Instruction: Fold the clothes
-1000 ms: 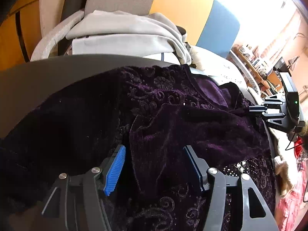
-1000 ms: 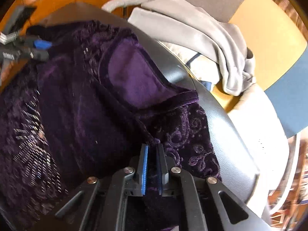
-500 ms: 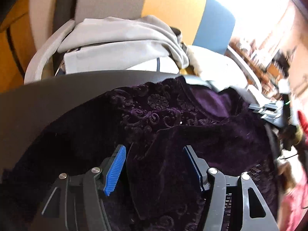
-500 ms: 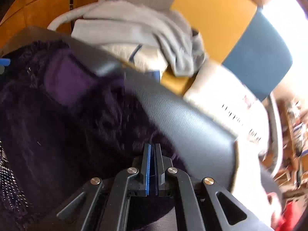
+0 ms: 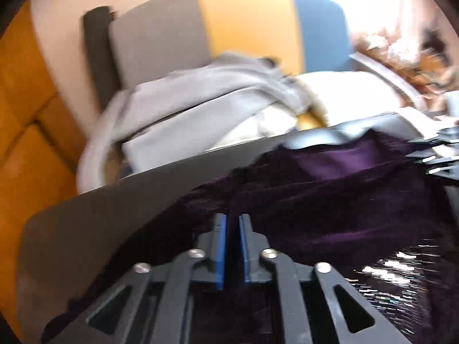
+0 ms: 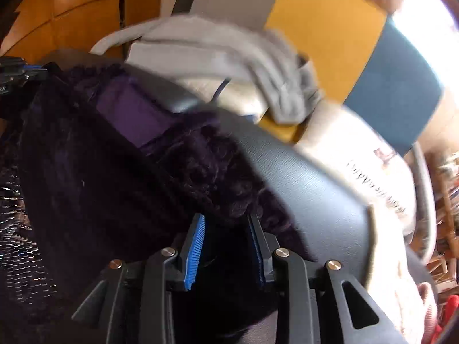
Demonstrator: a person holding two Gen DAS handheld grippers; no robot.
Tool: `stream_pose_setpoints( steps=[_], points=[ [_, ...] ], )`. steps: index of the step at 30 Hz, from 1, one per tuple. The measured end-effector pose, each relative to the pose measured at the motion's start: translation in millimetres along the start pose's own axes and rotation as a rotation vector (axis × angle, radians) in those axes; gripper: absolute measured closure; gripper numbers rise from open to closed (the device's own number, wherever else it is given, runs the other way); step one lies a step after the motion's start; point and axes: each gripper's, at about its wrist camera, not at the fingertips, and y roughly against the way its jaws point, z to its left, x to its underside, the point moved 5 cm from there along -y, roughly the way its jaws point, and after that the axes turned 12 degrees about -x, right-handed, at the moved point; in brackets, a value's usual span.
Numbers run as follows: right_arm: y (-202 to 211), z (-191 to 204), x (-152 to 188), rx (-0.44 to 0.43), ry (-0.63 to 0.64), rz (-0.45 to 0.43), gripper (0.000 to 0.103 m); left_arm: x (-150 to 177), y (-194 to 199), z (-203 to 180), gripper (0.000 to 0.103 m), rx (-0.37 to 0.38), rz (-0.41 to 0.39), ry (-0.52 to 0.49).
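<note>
A dark purple velvet garment (image 5: pixel 330 197) with a beaded patch lies on a dark grey table (image 5: pixel 94 229); its lighter purple lining (image 6: pixel 129 114) shows at the neckline. My left gripper (image 5: pixel 232 223) is shut on the garment's near edge. My right gripper (image 6: pixel 226 223) is open, its blue pads on either side of a bunched fold of the garment (image 6: pixel 212 166) at the table's edge. The right gripper also shows at the right of the left wrist view (image 5: pixel 436 154), and the left gripper at the far left of the right wrist view (image 6: pixel 17 71).
Behind the table, a chair with grey, yellow and blue back panels (image 5: pixel 243 25) holds a pile of light grey clothes (image 5: pixel 200 94) and a white cloth (image 6: pixel 373 172). Orange wood panelling (image 5: pixel 20 109) is at the left. Pink and red fabric (image 6: pixel 424 309) lies at the lower right.
My left gripper has shut on the garment's edge and pulled back towards me. My right gripper has opened and released its pinch. Both views have tilted upward.
</note>
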Motion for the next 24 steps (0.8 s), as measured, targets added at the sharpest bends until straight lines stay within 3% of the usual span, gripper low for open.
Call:
stream_pose_setpoints(
  steps=[1, 2, 3, 9, 14, 17, 19, 20, 22, 24],
  points=[
    [0.5, -4.7, 2.3, 0.064, -0.013, -0.004, 0.074, 3.0, -5.9, 3.7, 0.071, -0.055, 0.029, 0.000],
    [1.5, -9.2, 4.9, 0.106, -0.035, -0.011, 0.075, 7.6, -6.4, 7.2, 0.057, -0.028, 0.049, 0.027],
    [3.7, -12.9, 8.4, 0.089, -0.077, -0.025, 0.075, 12.1, -6.8, 10.7, 0.048, -0.001, 0.068, 0.054],
    [35.5, -20.1, 21.8, 0.074, -0.205, -0.108, 0.075, 46.3, -3.5, 32.3, 0.043, 0.204, 0.172, 0.302],
    [62.8, 38.3, 27.2, -0.088, -0.152, -0.175, 0.074, 65.5, -9.9, 28.9, 0.043, 0.336, 0.225, 0.463],
    [57.9, 73.3, 38.7, -0.151, -0.150, -0.153, 0.074, 64.4, -17.9, 18.6, 0.052, 0.352, 0.248, 0.482],
    [54.5, 87.2, 49.6, -0.165, -0.176, -0.132, 0.074, 63.7, -19.7, 14.5, 0.081, 0.325, 0.249, 0.468],
    [51.3, 88.3, 57.9, -0.167, -0.206, -0.129, 0.074, 65.4, -21.6, 13.6, 0.090, 0.306, 0.257, 0.467],
    [46.7, 90.0, 74.8, -0.173, -0.261, -0.126, 0.074, 76.2, -20.5, 18.7, 0.090, 0.368, 0.289, 0.539],
    [53.6, 88.1, 90.5, -0.184, -0.275, -0.135, 0.074, 92.1, -11.4, 18.9, 0.091, 0.392, 0.290, 0.541]
  ],
)
